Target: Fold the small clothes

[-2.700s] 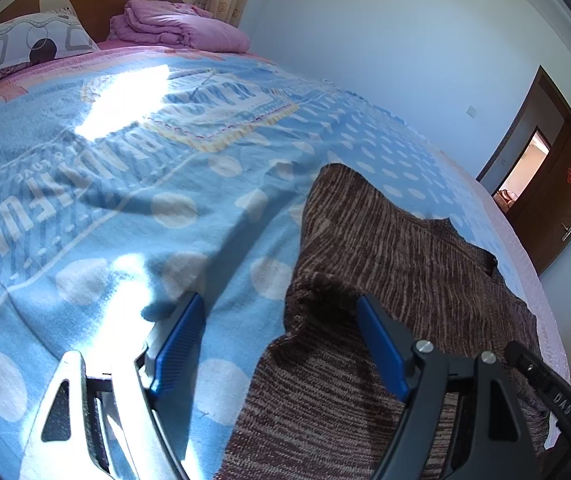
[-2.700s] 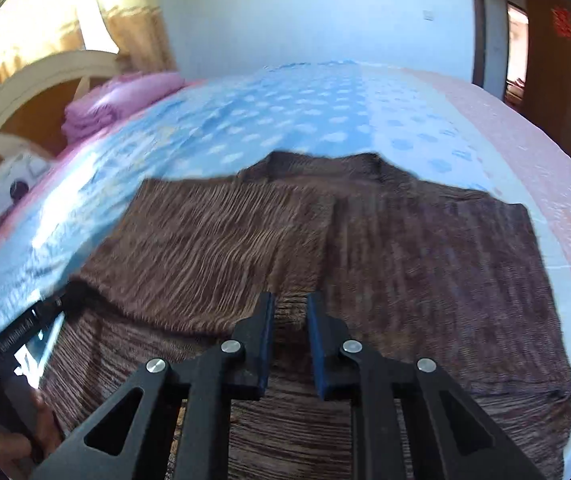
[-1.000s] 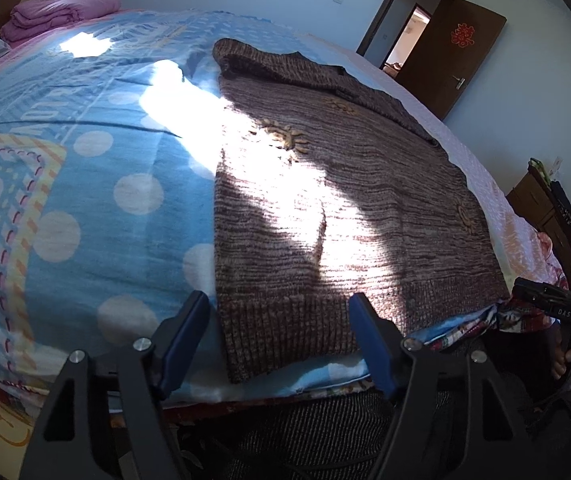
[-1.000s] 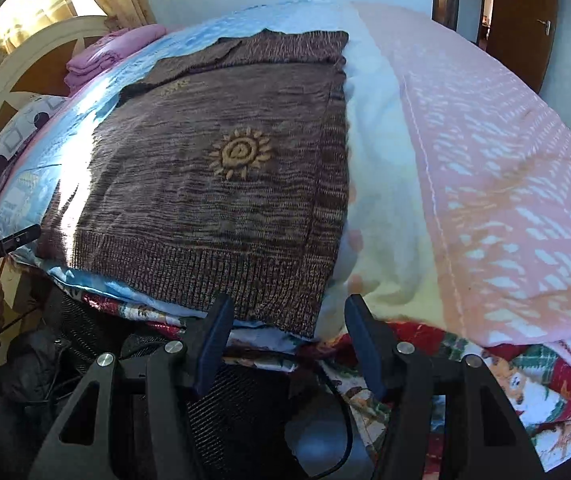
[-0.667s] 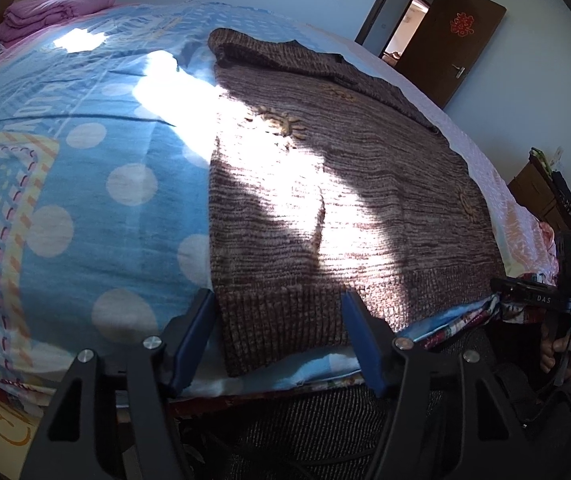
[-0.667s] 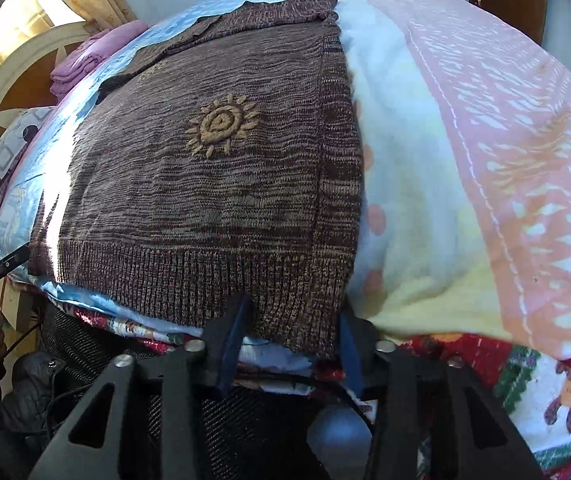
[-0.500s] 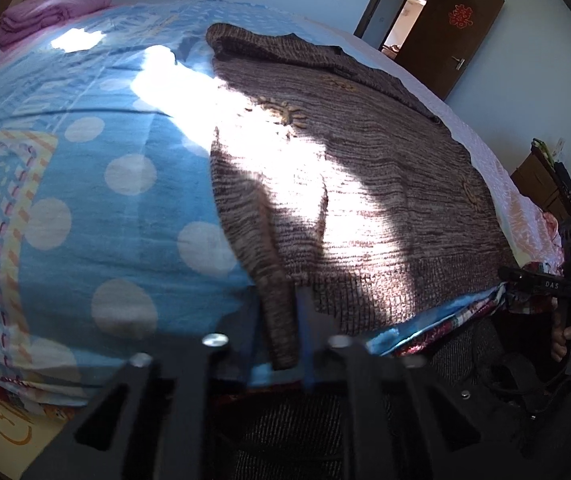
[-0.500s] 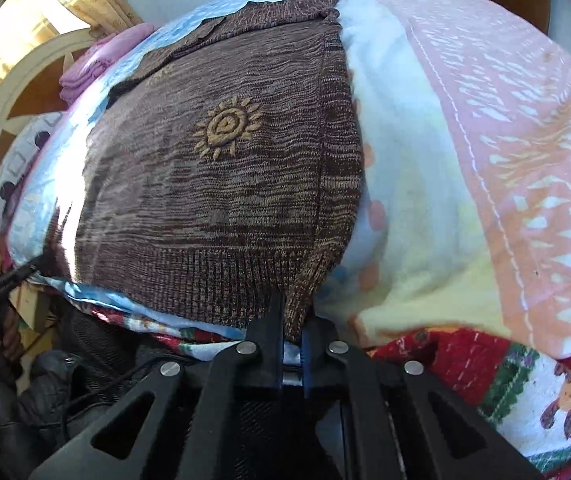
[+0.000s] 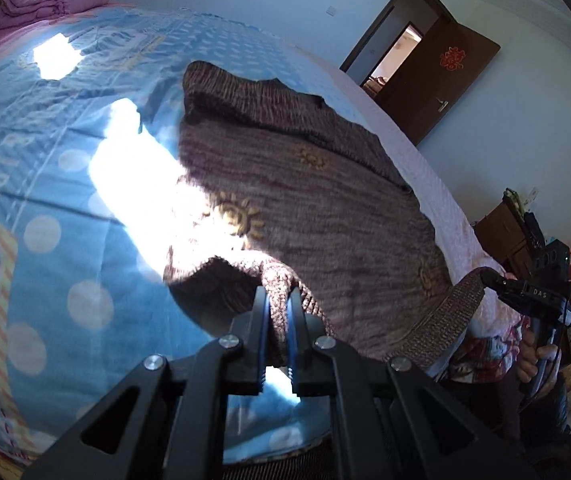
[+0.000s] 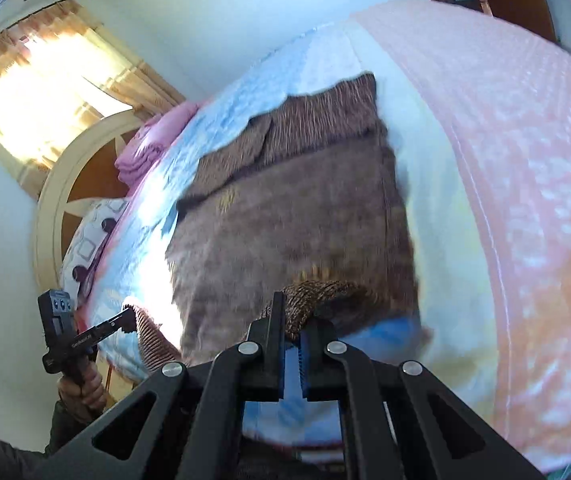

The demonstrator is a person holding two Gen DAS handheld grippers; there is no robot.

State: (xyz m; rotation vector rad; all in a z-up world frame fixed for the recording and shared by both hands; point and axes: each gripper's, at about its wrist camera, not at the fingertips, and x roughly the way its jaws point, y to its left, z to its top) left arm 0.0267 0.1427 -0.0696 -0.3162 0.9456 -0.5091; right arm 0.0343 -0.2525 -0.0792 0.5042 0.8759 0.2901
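Observation:
A brown knitted sweater (image 9: 317, 200) with yellow sun motifs lies on the bed, sleeves folded in at the far end. My left gripper (image 9: 278, 300) is shut on the near left corner of its ribbed hem and holds that corner up off the cover. My right gripper (image 10: 293, 316) is shut on the near right hem corner, which bunches over its fingers. In the left wrist view the right gripper (image 9: 485, 276) shows at the right with hem in it; in the right wrist view the left gripper (image 10: 129, 316) shows at the lower left. The sweater (image 10: 297, 216) is blurred there.
The blue dotted bed cover (image 9: 45, 240) spreads to the left, a pink and cream quilt (image 10: 525, 200) to the right. Folded pink bedding (image 9: 45, 0) and a pillow (image 10: 89, 232) lie by the headboard. An open brown door (image 9: 437, 76) and shelves stand beyond the bed.
Both grippers went from open around the hem corners to shut on them. They have since risen and moved over the bed, lifting the hem edge off the cover.

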